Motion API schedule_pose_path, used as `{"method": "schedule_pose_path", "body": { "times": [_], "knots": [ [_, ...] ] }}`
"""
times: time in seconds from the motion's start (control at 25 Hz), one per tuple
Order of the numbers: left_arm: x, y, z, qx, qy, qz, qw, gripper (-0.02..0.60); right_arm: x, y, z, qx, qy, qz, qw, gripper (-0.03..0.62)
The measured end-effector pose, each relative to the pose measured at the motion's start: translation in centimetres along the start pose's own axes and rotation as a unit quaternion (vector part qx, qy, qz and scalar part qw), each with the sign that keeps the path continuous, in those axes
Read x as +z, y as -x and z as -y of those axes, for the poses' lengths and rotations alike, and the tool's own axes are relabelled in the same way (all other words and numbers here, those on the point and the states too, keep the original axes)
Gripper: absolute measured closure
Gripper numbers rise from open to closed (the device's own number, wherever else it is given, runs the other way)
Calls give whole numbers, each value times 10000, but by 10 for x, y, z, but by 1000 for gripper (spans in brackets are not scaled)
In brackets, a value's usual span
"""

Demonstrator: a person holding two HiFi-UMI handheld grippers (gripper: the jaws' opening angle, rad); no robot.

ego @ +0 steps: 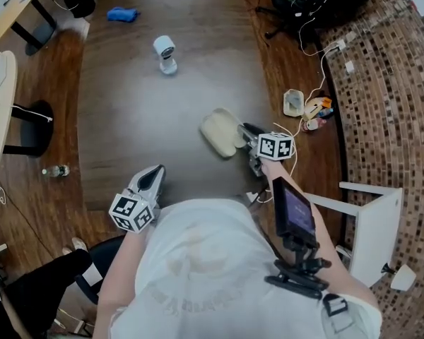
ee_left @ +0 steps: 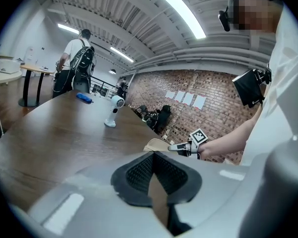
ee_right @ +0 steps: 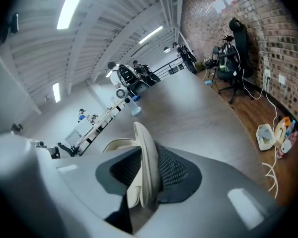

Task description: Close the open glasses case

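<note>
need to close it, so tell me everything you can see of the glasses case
The glasses case is a cream, oval clamshell with a matte look, lying on the dark wooden table toward its right side. It is open: the lid stands raised over the base, and the right tool grips that lid's edge. Nothing else touches it.

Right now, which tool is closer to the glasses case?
Right. The right tool grips the glasses case by its lid; the left tool is apart, over the near edge of the table.
</note>
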State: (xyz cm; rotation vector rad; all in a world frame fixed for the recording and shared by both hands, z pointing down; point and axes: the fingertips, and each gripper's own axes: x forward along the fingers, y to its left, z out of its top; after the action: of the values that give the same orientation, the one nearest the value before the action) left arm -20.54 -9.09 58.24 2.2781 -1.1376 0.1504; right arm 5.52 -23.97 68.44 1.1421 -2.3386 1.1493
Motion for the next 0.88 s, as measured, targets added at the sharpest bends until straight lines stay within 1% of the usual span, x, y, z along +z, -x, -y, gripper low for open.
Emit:
{"method": "schedule_pose_path", "body": {
  "times": [0.04, 0.12, 0.2, 0.28, 0.36, 0.44, 0.52, 0.6, 0.64, 0.68, 0.8, 0.88],
  "knots": [
    [0, 0, 0, -3, -3, 4, 10000, 576, 0, 1, -3, -45, 192, -9, 9998, 486],
    [0, -2, 1, -35, -30, -1, 10000, 575, 0, 5, -12, -211, 733, -45, 9971, 490],
    [0, -5, 3, -78, -49, -12, 10000, 575, -1, 9, -28, -391, 1412, -82, 9892, 489],
    [-1, -7, 5, -124, -67, -21, 9999, 575, -6, 12, -49, -488, 2223, -122, 9737, 480],
    [-2, -9, 8, -172, -96, -33, 9998, 575, -13, 14, -72, -484, 2968, -168, 9536, 462],
    [-2, -10, 11, -214, -115, -51, 9997, 575, -23, 15, -96, -311, 3443, -274, 9379, 440],
    [-2, -11, 14, -242, -127, -68, 9996, 575, -38, 13, -114, -10, 3668, -427, 9293, 434],
    [-2, -12, 16, -256, -141, -78, 9995, 575, -49, 9, -124, 238, 3714, -543, 9266, 434],
    [-2, -13, 17, -255, -147, -77, 9995, 575, -52, 7, -125, 298, 3711, -585, 9263, 435],
    [-2, -12, 18, -248, -147, -75, 9996, 575, -54, 5, -125, 310, 3708, -619, 9261, 448],
    [-3, -9, 16, -192, -116, -73, 9997, 575, -57, -3, -121, 233, 3723, -738, 9249, 536],
    [-3, -8, 15, -152, -96, -71, 9998, 575, -62, -9, -121, 239, 3759, -869, 9223, 571]
  ]
}}
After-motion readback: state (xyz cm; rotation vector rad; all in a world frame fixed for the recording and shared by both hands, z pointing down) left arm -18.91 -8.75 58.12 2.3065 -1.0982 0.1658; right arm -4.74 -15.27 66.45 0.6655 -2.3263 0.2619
